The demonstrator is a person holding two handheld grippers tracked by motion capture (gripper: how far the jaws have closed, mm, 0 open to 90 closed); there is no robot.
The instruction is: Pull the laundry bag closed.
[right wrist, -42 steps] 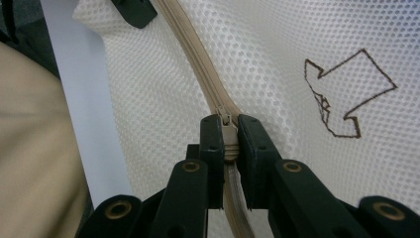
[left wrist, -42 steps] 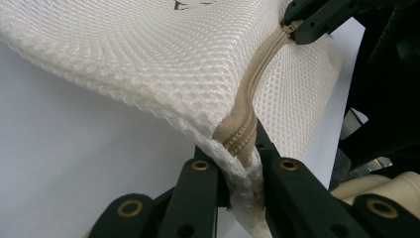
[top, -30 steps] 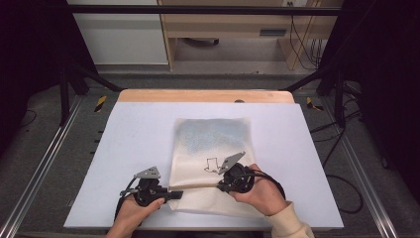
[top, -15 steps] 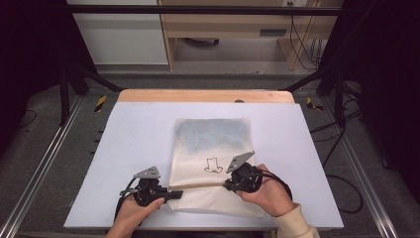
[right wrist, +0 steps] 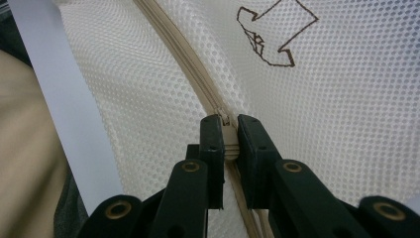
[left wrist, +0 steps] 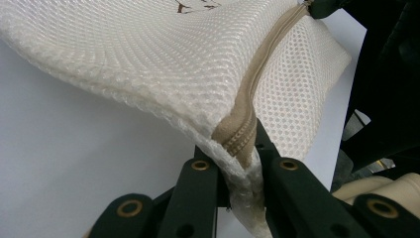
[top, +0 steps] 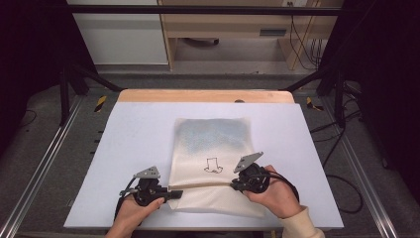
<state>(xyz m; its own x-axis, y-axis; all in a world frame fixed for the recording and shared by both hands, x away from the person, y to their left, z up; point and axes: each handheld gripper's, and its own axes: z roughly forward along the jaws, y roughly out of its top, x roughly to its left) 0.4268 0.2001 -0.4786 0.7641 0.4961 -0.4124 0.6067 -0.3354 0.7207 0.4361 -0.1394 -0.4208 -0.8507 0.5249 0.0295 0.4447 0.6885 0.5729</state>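
Observation:
A white mesh zip bag (top: 213,166) lies flat on the table, with a small brown printed mark (top: 213,165) on it and something bluish inside its far half. Its beige zipper (top: 203,185) runs across near the front. My left gripper (top: 174,193) is shut on the bag's left edge at the zipper's end (left wrist: 236,141) and lifts the mesh (left wrist: 148,64) slightly. My right gripper (top: 234,184) is shut on the zipper pull (right wrist: 229,135), with the mesh (right wrist: 346,124) to its right. The zipper (right wrist: 178,49) looks closed between the two grippers.
The white table top (top: 124,144) has a wooden strip (top: 198,95) along its far edge. Metal rails (top: 44,163) run along both sides. Cables (top: 341,173) lie on the floor at the right, and a cabinet stands beyond the table.
My right gripper has slid to the right along the zipper with the pull in it. The left gripper and the bag's left edge have stayed in place.

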